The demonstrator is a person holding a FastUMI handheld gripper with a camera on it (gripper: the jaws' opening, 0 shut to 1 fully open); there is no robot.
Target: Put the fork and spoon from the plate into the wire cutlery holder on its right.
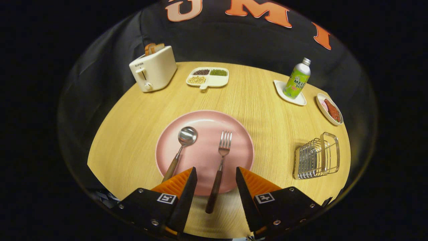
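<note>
- The gripper (pixel 216 174) stood wide open and held nothing, poised at the near edge of the pink plate (pixel 240 134), its fingers flanking the fork's handle without touching it.
- The fork (pixel 219 169) lay on the right half of the plate, its long axis running near to far: tines toward the far side, wooden handle pointing back between the fingers and overhanging the near rim onto the worktop (pixel 260 97).
- The spoon (pixel 179 151) lay on the left half of the plate, bowl far, handle slanting near and left; its end passed behind the left finger.
- The wire cutlery holder (pixel 317 156) sat well to the right of the plate, apart from it, appearing empty.
- Judged from this, the fork was the nearer target: the handle already sat on the gripper's centre line, so a short advance and a close across the handle should suffice.
</note>
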